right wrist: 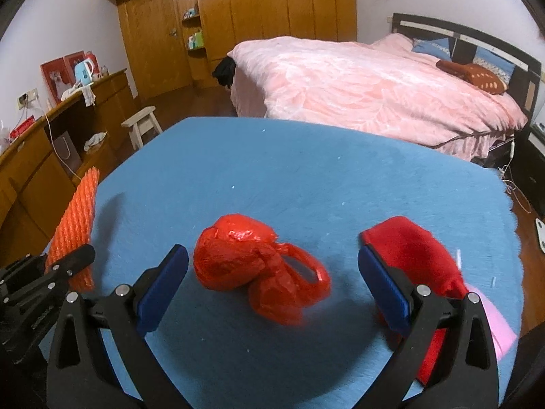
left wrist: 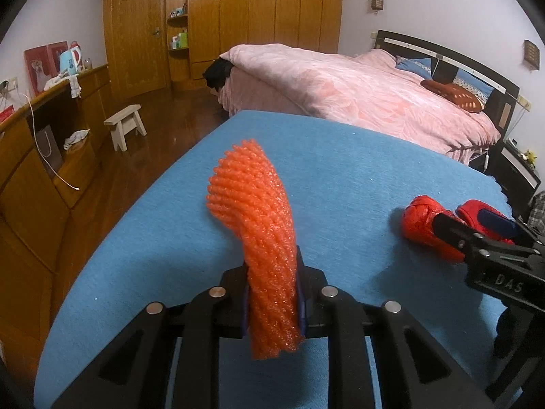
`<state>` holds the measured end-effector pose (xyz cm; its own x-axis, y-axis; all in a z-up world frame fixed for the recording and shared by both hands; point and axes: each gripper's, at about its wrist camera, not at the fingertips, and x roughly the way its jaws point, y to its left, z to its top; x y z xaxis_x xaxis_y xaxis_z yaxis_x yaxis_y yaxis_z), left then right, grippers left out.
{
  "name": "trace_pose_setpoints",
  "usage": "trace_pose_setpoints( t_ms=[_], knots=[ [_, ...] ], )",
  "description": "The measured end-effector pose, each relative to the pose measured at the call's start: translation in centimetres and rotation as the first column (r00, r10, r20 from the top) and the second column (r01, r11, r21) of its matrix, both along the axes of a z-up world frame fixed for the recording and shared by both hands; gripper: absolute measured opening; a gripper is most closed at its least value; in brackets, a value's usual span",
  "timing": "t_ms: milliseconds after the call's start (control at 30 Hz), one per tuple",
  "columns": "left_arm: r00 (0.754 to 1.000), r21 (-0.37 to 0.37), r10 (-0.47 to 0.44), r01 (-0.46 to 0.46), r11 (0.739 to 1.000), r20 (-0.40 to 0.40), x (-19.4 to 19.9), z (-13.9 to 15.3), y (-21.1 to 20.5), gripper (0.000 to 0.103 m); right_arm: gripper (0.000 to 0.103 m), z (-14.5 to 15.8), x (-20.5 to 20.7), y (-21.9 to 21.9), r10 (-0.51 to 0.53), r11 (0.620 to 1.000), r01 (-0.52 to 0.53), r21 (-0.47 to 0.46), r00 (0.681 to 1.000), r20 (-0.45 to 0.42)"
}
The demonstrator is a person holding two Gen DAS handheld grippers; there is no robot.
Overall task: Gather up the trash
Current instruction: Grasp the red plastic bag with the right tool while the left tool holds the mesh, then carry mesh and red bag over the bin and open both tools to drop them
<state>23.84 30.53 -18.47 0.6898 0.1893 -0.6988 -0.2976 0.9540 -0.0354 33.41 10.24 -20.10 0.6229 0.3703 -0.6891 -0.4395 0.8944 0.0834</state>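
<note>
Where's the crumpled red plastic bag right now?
The red plastic bag lies on the blue tabletop, between the open right gripper fingers, with red cloth on its right.

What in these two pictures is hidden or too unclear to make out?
- Left wrist view: the lower end of the orange foam net is pinched in the left gripper.
- Left wrist view: the right gripper covers part of the red plastic bag.
- Right wrist view: the red cloth item lies partly behind a finger; what it is stays unclear.
- Right wrist view: a pink thing is cut off near the edge.
</note>
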Motion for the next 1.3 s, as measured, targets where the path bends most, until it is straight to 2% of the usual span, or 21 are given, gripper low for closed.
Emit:
trace_pose_setpoints(
  t_ms=[133,233,267,333,467,567,967,1300],
  knots=[
    [1.000,0.000,-0.003,0.003,1.000,-0.002,0.1,0.0,0.1,0.020,0.097,-0.4,0.4,0.5,0.019,1.000,-0.019,-0.007,1.000,-0.019],
    [1.000,-0.002,-0.001,0.001,1.000,-0.002,0.0,-0.1,0.2,0.020,0.090,-0.7,0.3,0.8,0.031,0.999,-0.031,-0.011,0.999,-0.034],
    [1.000,-0.003,-0.001,0.001,1.000,-0.001,0.0,-0.1,0.2,0.020,0.084,-0.8,0.3,0.9,0.038,0.999,-0.038,-0.010,0.998,-0.041],
    [1.000,-0.001,-0.002,0.002,1.000,-0.002,0.0,-0.1,0.2,0.020,0.078,-0.9,0.4,0.9,0.045,0.999,-0.045,-0.010,0.997,-0.055],
    [1.000,0.001,-0.003,0.003,1.000,-0.002,0.0,-0.1,0.1,0.020,0.056,-1.0,0.3,1.0,0.077,0.997,-0.077,0.009,0.994,-0.075],
    [1.000,-0.001,-0.003,0.003,1.000,0.000,0.0,0.0,0.0,0.020,0.048,-0.8,-0.1,1.1,0.091,0.996,-0.091,0.008,0.993,-0.072],
    [0.998,0.009,-0.043,0.042,0.999,0.036,-0.7,1.9,-2.4,0.020,0.046,1.9,-2.0,-1.4,0.071,0.995,-0.068,0.070,0.997,-0.036],
    [0.992,0.015,-0.108,0.107,0.994,0.065,-1.6,4.2,-6.6,0.020,0.046,4.6,-5.0,-5.4,0.037,0.992,-0.037,0.122,0.999,-0.001]
  ],
)
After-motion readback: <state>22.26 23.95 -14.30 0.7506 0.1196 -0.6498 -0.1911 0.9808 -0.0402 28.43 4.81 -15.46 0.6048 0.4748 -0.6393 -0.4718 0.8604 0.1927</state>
